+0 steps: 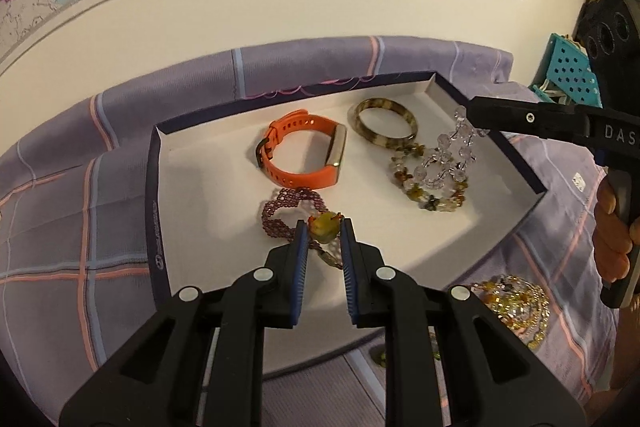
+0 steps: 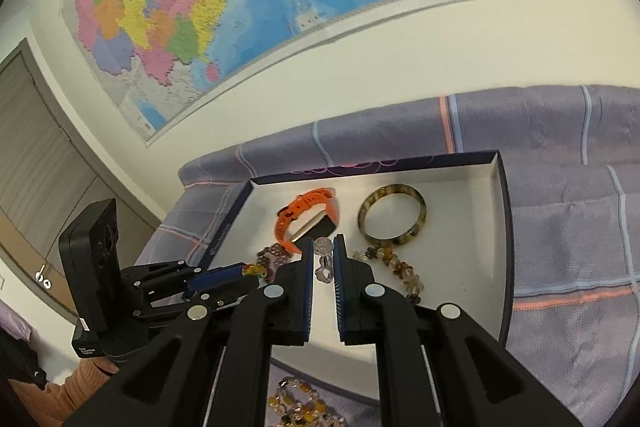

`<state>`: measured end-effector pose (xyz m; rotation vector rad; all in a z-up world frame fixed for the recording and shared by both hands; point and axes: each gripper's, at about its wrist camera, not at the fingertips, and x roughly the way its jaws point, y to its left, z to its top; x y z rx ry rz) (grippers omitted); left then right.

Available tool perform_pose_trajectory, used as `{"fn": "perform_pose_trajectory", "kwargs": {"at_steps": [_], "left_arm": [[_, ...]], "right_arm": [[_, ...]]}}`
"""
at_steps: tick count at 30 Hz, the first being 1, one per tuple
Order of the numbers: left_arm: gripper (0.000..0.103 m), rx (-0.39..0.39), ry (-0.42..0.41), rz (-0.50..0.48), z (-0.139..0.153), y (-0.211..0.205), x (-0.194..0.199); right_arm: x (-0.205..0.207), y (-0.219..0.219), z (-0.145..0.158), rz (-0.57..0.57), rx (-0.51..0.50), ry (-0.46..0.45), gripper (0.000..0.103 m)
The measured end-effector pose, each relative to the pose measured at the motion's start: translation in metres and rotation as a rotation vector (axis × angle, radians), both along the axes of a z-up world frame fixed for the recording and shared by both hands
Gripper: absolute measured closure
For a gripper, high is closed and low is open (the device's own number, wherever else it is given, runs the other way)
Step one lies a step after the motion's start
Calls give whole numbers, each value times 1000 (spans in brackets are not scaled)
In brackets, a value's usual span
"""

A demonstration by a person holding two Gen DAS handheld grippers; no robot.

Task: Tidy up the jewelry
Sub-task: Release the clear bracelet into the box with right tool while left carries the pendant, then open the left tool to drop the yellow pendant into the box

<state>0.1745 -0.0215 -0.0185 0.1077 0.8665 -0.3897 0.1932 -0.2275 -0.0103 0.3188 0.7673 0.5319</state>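
Risks first, near to far. Left gripper [image 1: 323, 227] grasps the yellow-green pendant [image 1: 325, 229] of the purple beaded necklace [image 1: 289, 203]; the jaws stand narrowly apart, clenched on the stone's sides, while the strand lies partly on the floor of the box lid [image 1: 192, 187]. Judged from this, the rounded stone could slip out of the pads, or the trailing beads could drag across the orange smart band [image 1: 304, 155] just beyond and shift it. Right gripper [image 2: 322, 247] has its jaws nearly together, pinching the clear crystal bracelet [image 1: 448, 155] near the lid's right wall, with most of the strand hanging down onto the amber bead bracelet [image 1: 430, 187]. The dangling loop touches that bracelet, so lifting or swinging it may snag and pull both together, or knock the tortoiseshell bangle [image 2: 393, 214] behind. Gold beaded jewelry [image 1: 516, 301] lies outside the lid on the plaid bedsheet [image 1: 56, 227], not yet sorted. Both grippers work close over the same tray, so a collision between them is also possible.
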Motion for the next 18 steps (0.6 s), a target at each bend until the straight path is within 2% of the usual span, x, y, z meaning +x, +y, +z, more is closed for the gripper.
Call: {"fn": "perform_pose_trajectory", "kwargs": {"at_steps": [6,13,16,18], "left_arm": [[82,18,38,19,-11,-1,13],[80,22,25,26,-12,1,11],[73,29,-7,35,-6,2,4],[69,35,-41,39,0,3,-5]], "right_arm": [[5,0,-9,-18,-44,27,93],[5,-3,-12,-30,-66,39,93],[-1,-3,-10,-34,-81,29,83],[-9,-3,-7,-34,-100,15,81]]}}
